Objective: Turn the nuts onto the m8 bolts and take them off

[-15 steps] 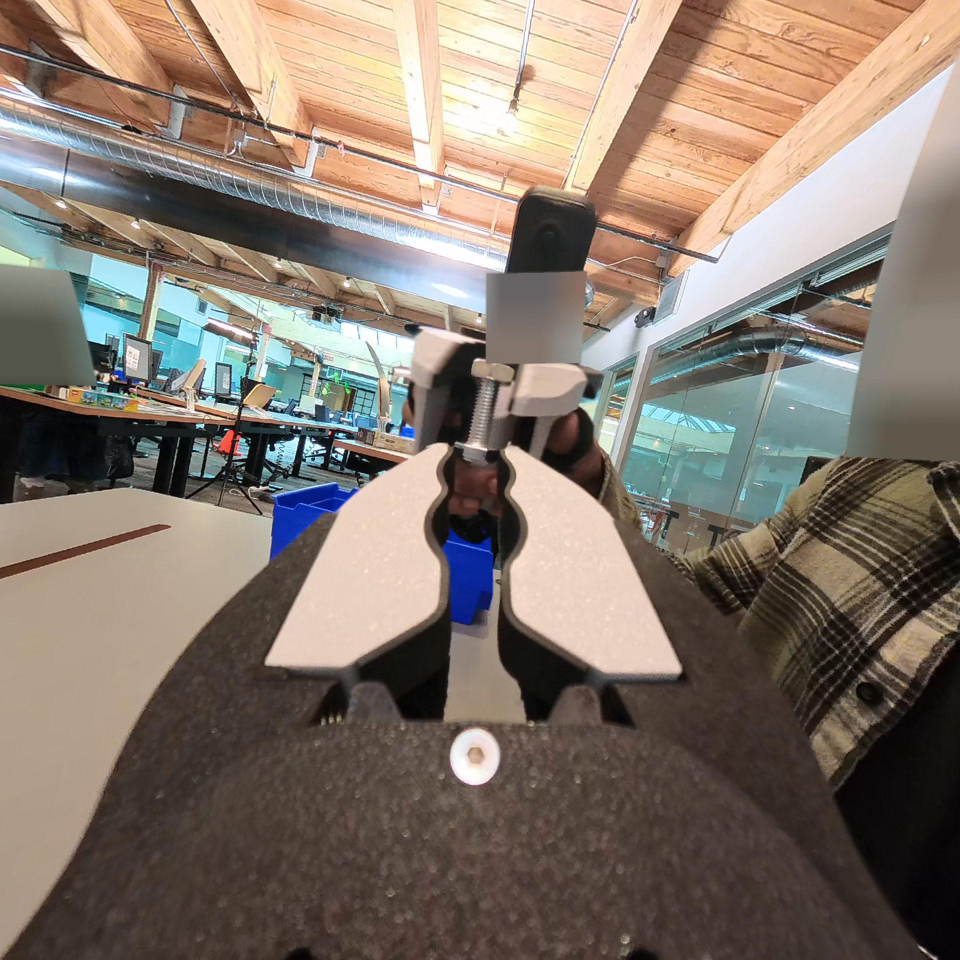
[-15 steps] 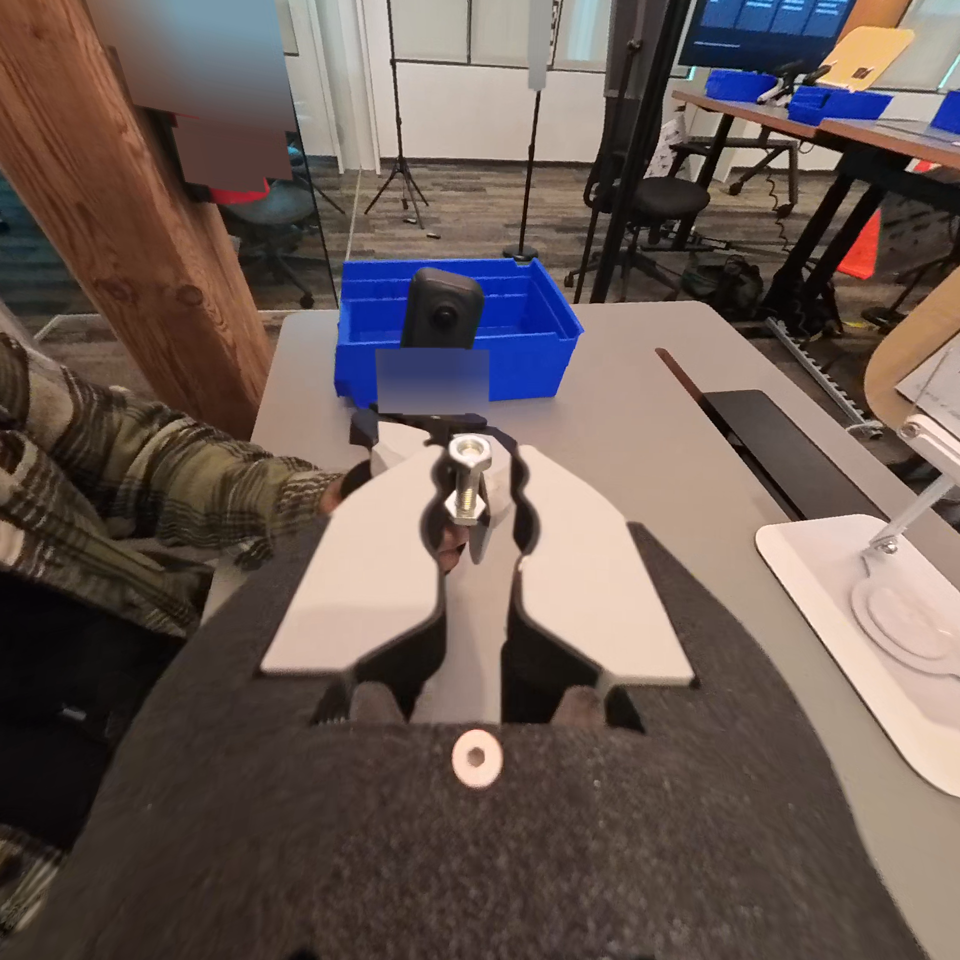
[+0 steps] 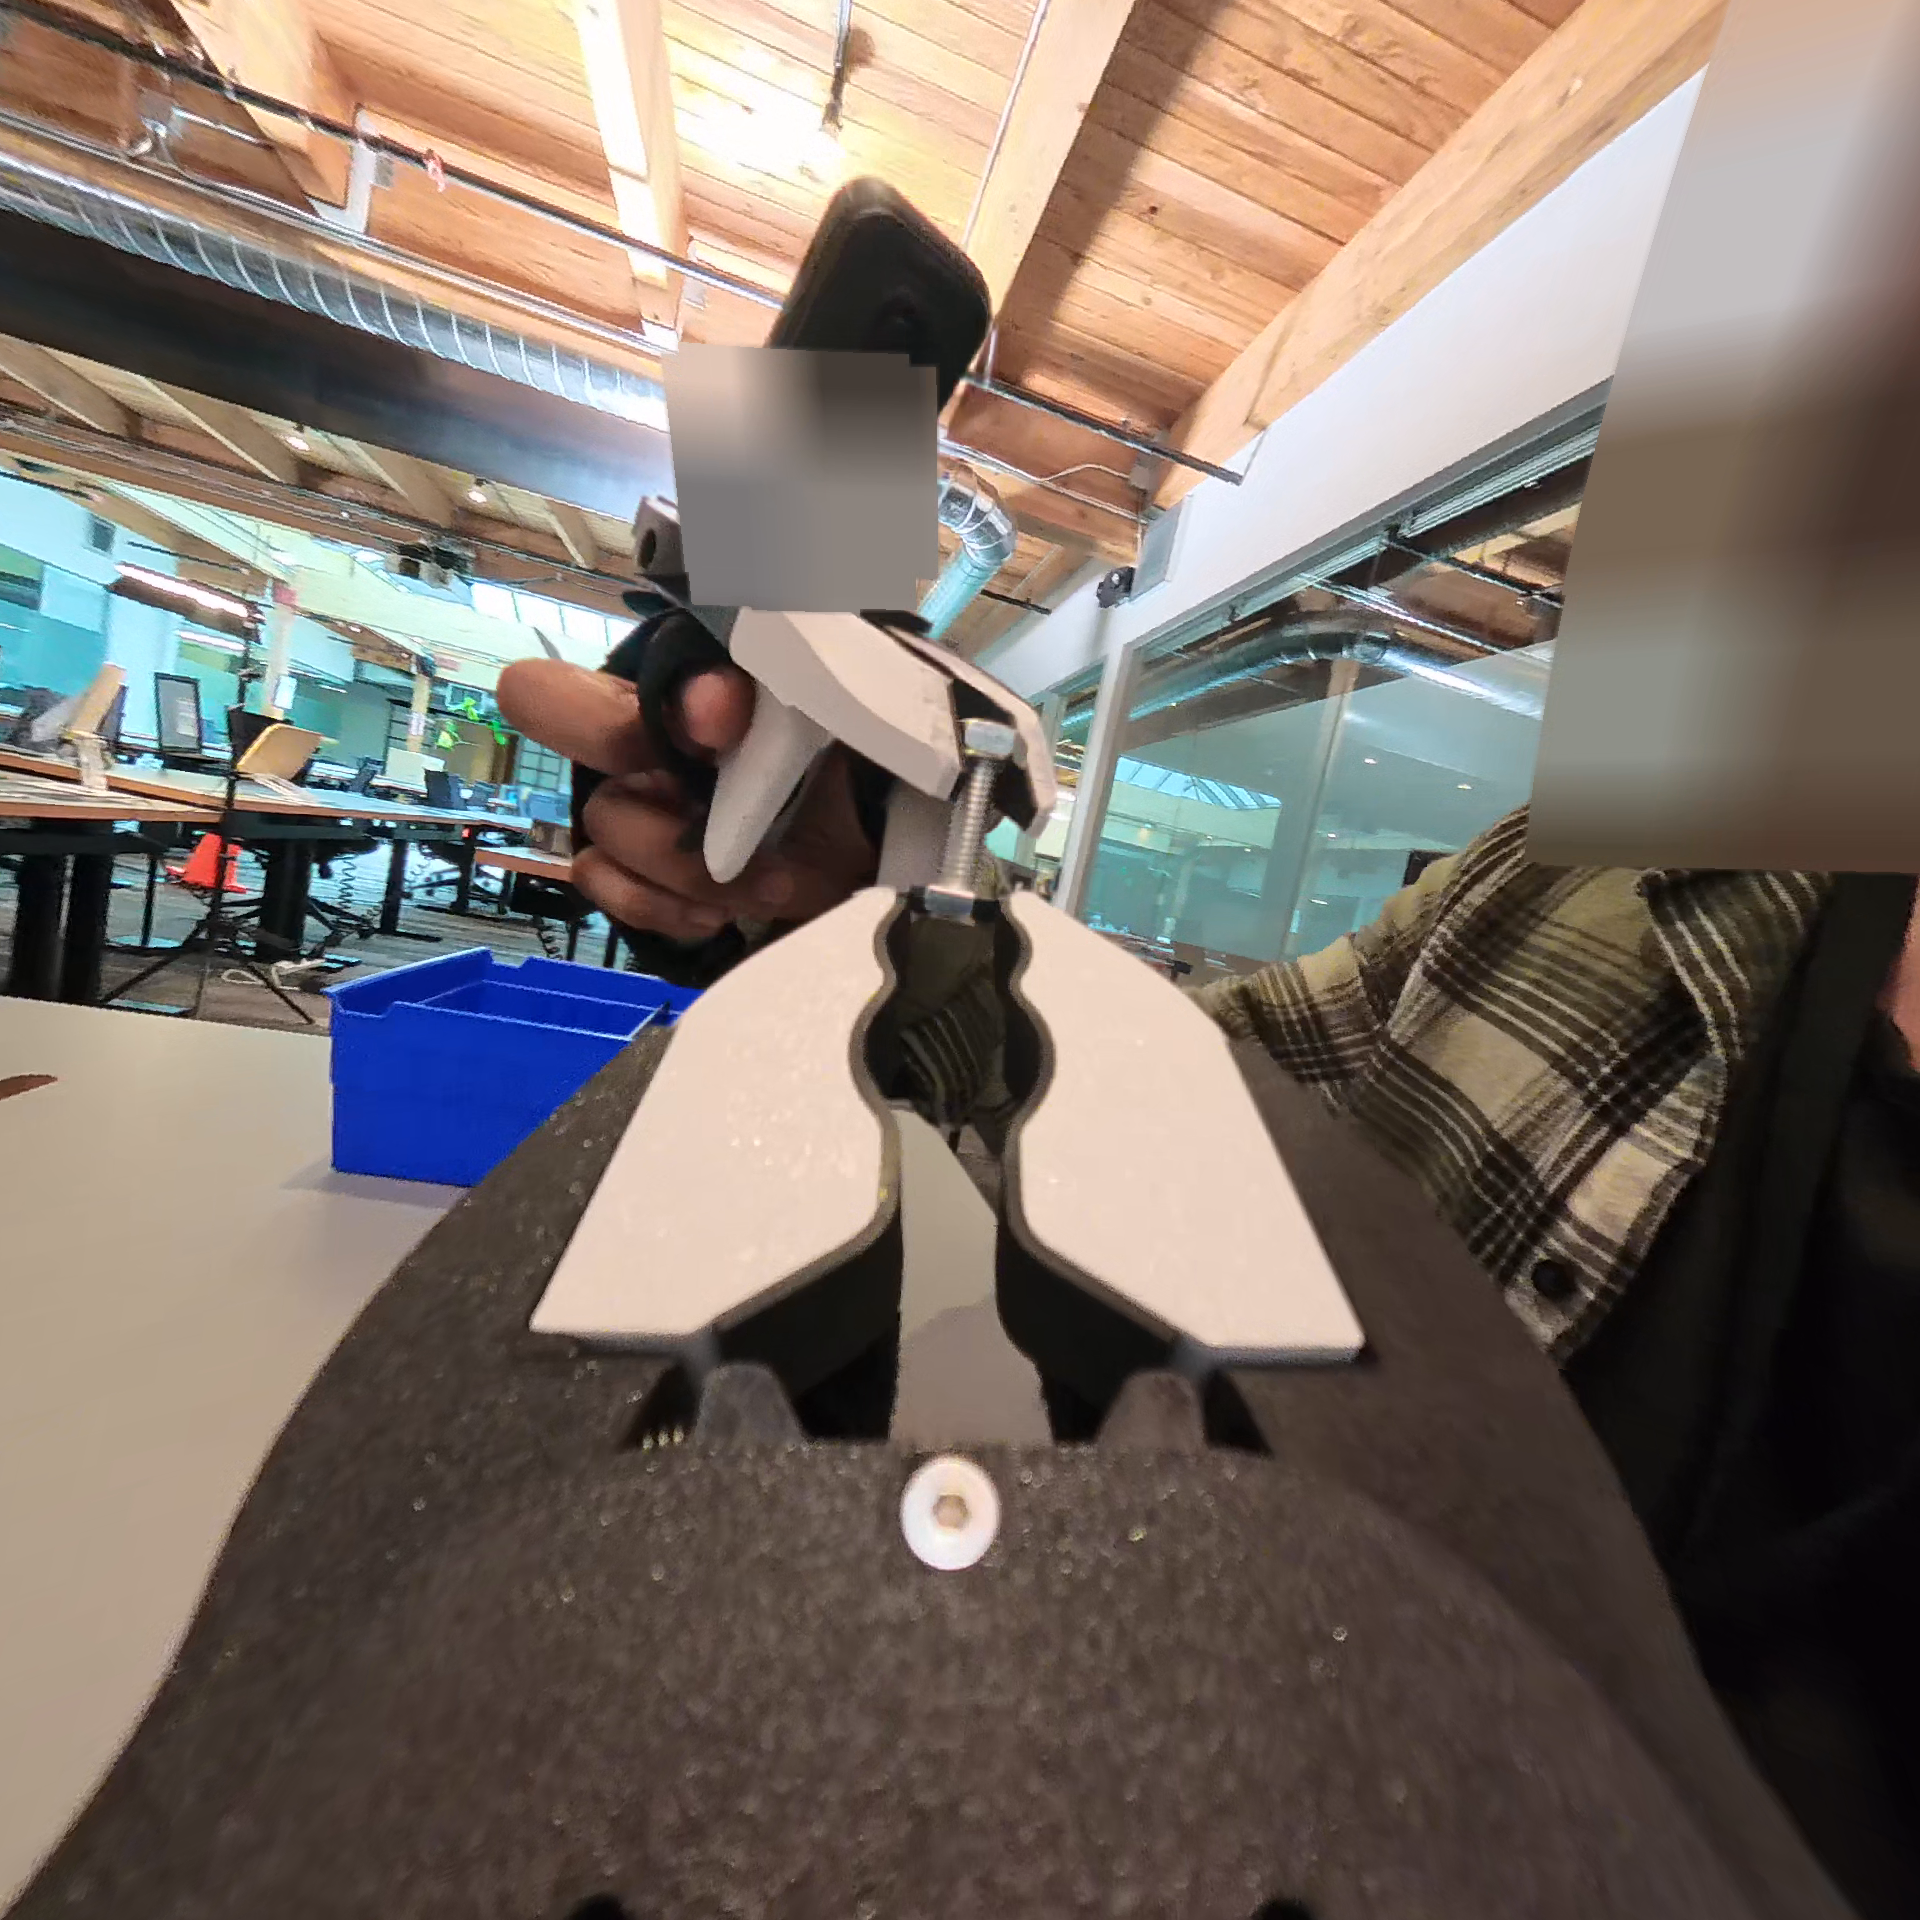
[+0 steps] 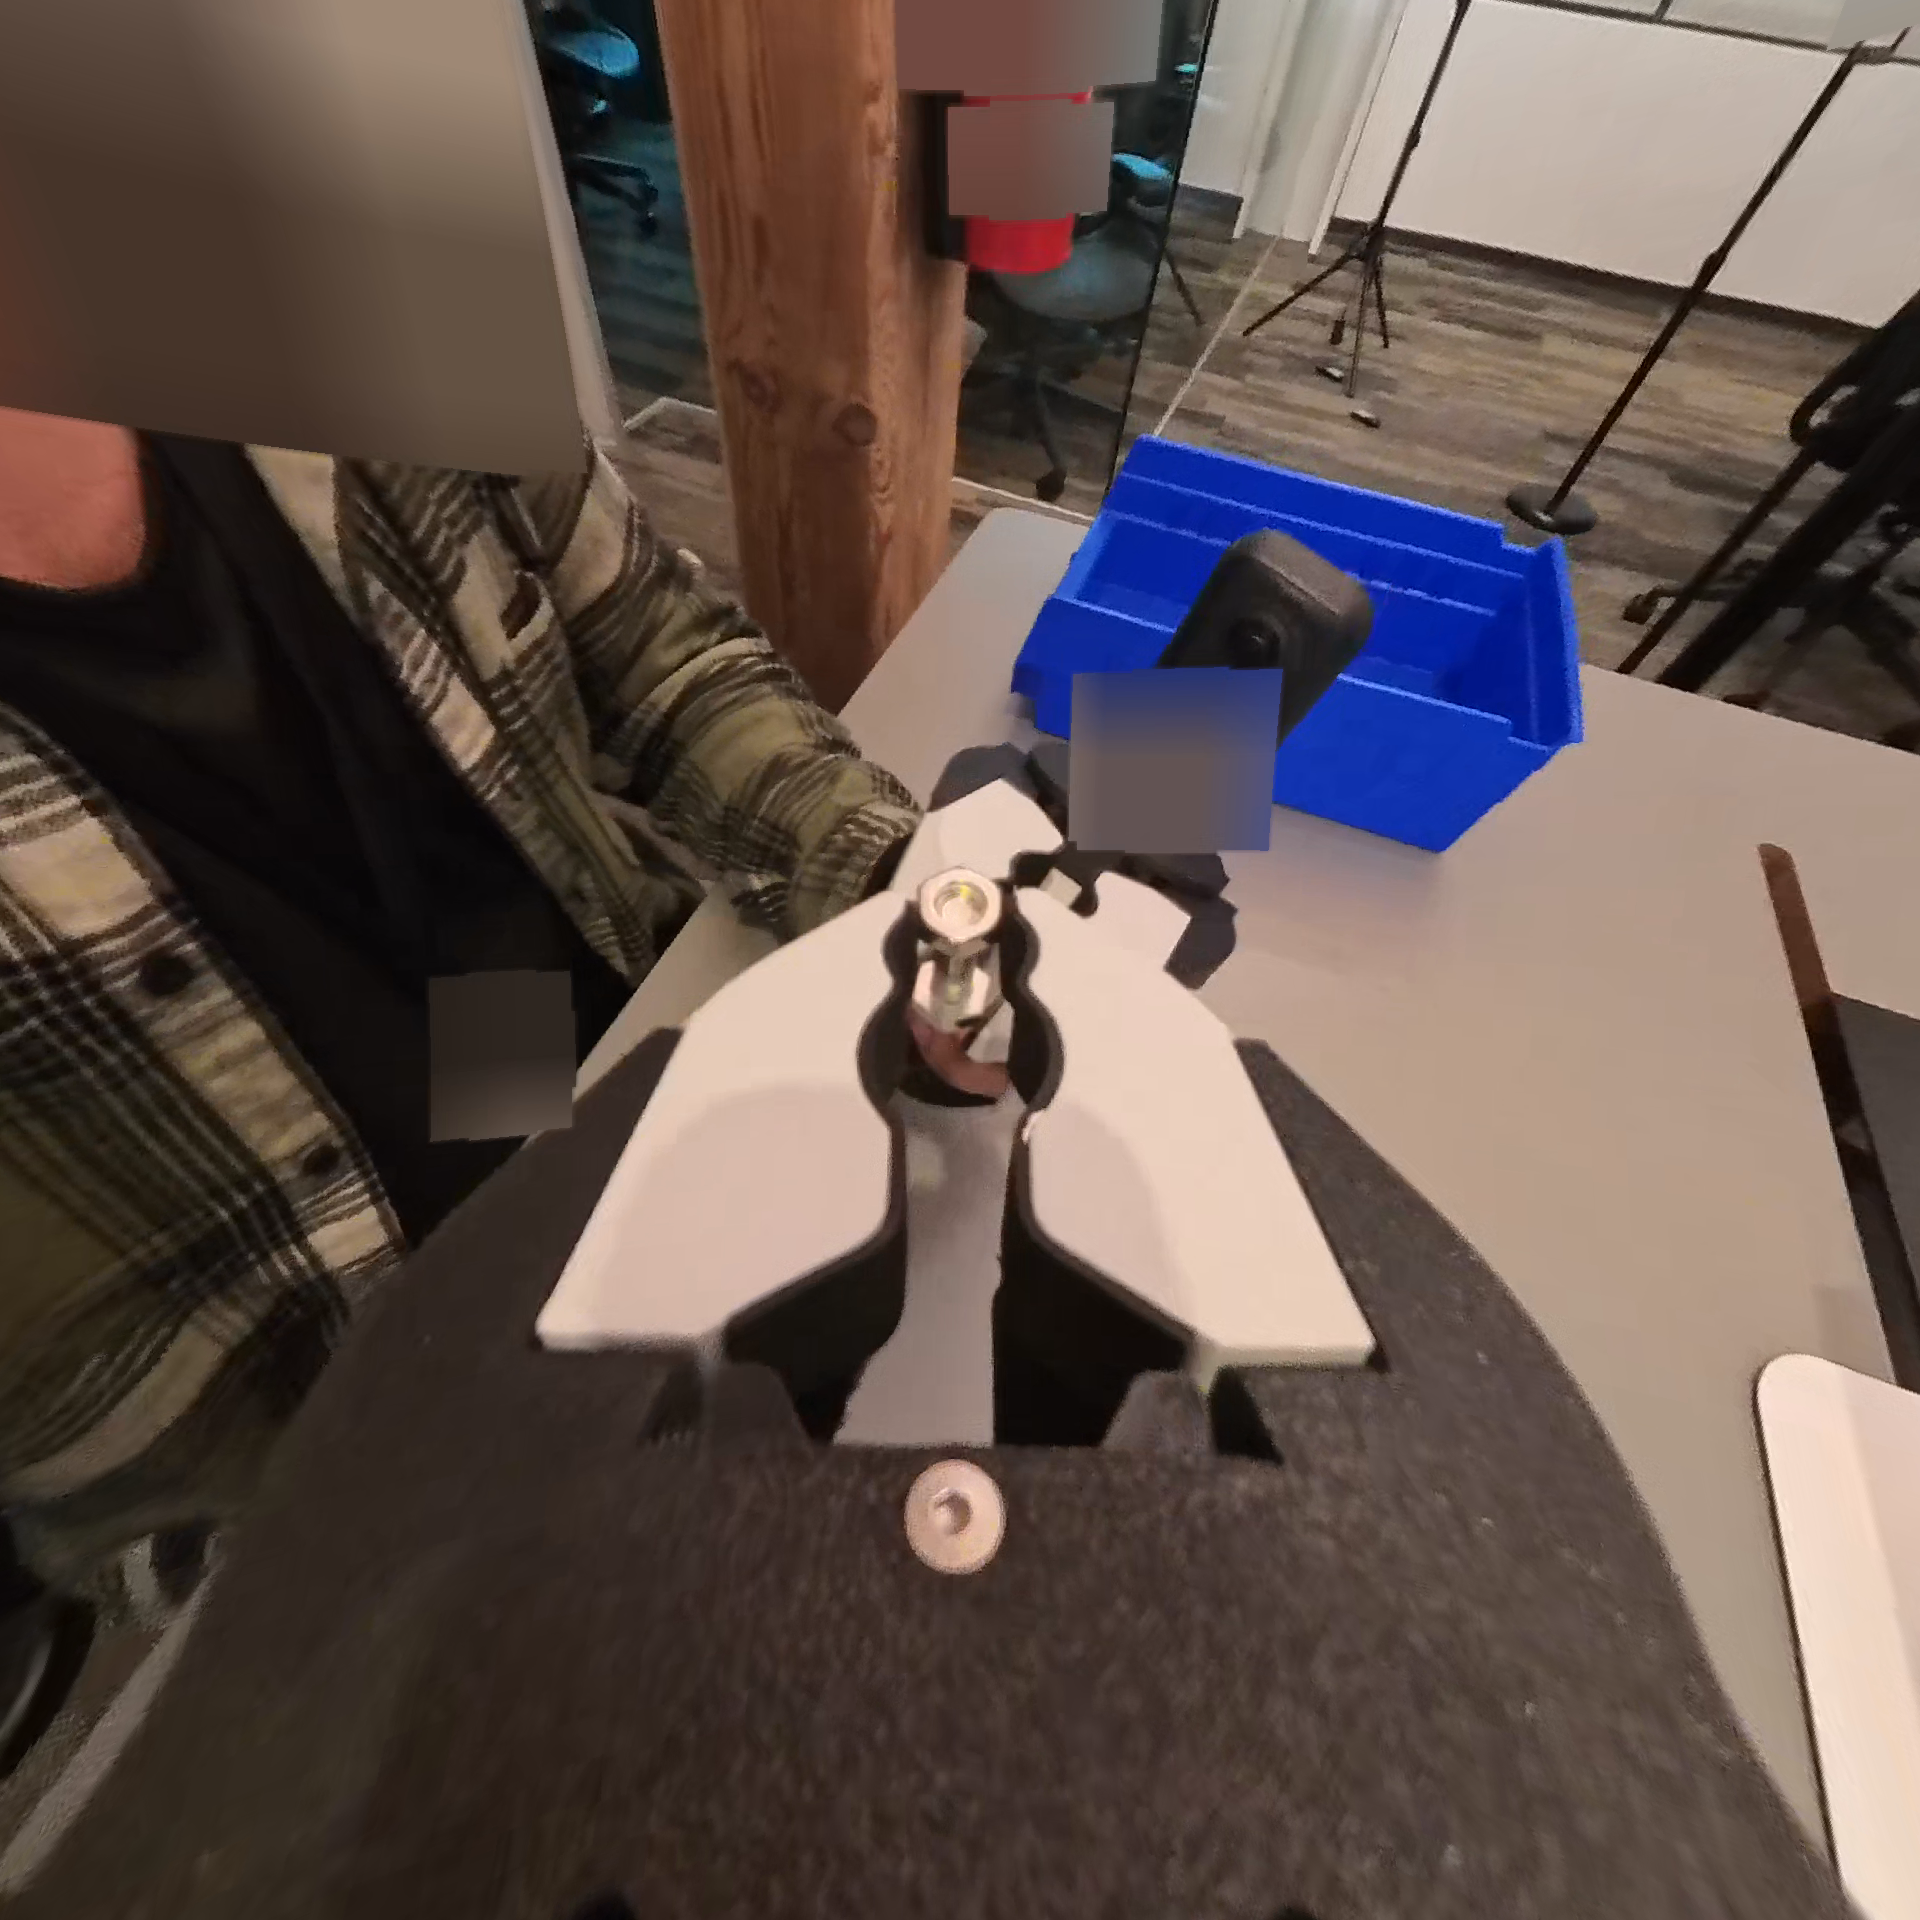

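While both sets of tongs are clamped on the same piece of hardware, this looks like the turning step. The left gripper (image 3: 954, 902) has its fingertips pressed on the bolt head at the bottom of the bolt (image 3: 968, 821), holding it upright above the table (image 3: 156, 1195). The right gripper (image 4: 954, 940) comes in from above, tilted over, and is closed on the nut (image 4: 956, 909) at the threaded end. My guess is the next move needs a wrist twist from the right hand (image 3: 644, 790) while the left one holds steady, then a release and regrip. The blue bin (image 4: 1455, 748) sits behind them on the table.
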The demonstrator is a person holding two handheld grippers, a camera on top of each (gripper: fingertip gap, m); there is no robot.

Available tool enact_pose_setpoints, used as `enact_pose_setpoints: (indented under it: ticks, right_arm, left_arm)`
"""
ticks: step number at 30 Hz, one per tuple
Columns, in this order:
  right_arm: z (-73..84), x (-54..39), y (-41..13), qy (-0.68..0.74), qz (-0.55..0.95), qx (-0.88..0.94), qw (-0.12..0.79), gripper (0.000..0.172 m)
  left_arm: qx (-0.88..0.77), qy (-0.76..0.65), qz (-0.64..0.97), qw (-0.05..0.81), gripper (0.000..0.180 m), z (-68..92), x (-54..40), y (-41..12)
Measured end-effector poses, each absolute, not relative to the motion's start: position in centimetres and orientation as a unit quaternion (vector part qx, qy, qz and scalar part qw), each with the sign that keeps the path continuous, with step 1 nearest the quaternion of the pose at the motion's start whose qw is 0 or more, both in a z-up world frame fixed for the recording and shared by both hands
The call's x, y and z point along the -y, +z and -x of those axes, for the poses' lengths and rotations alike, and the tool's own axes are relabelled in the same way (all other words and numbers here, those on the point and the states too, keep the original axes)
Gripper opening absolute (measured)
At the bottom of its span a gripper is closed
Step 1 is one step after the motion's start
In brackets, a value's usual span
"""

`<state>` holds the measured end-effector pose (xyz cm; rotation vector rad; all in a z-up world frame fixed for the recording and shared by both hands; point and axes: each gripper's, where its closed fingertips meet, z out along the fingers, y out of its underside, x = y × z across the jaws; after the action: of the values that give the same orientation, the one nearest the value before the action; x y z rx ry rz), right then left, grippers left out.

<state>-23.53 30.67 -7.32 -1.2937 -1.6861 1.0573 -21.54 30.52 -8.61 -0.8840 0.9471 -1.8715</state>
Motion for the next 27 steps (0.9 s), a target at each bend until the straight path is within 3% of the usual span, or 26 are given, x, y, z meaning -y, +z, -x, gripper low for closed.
enact_pose_setpoints:
  ticks: [1, 3, 6, 7, 11, 24, 27]
  right_arm:
    - [23.6, -30.9, -7.4, 0.411, 0.515, 0.656, 0.369, 0.020]
    - [23.8, -32.3, -7.5, 0.384, 0.552, 0.627, 0.393, 0.055]
    - [24.1, -33.6, -7.2, 0.367, 0.587, 0.565, 0.448, 0.088]
    - [24.1, -33.9, -7.0, 0.371, 0.594, 0.542, 0.465, 0.090]
    - [23.3, -35.6, -6.2, 0.358, 0.613, 0.479, 0.516, 0.090]
    - [23.0, -35.4, -5.5, 0.353, 0.622, 0.469, 0.518, 0.086]
    - [23.6, -34.7, -5.8, 0.360, 0.620, 0.479, 0.506, 0.072]
  left_arm:
    - [-0.374, -0.748, 0.353, 0.420, 0.015, 21.6, -30.6, -8.6]
    - [-0.362, -0.748, 0.356, 0.428, 0.014, 21.9, -31.1, -8.5]
    - [-0.350, -0.742, 0.363, 0.442, 0.015, 22.2, -31.8, -8.4]
    - [-0.348, -0.741, 0.364, 0.443, 0.015, 22.3, -31.9, -8.4]
    - [-0.349, -0.742, 0.363, 0.443, 0.015, 22.2, -31.8, -8.4]
    - [-0.345, -0.742, 0.363, 0.446, 0.015, 22.3, -32.0, -8.4]
    - [-0.343, -0.740, 0.365, 0.449, 0.015, 22.3, -32.0, -8.4]
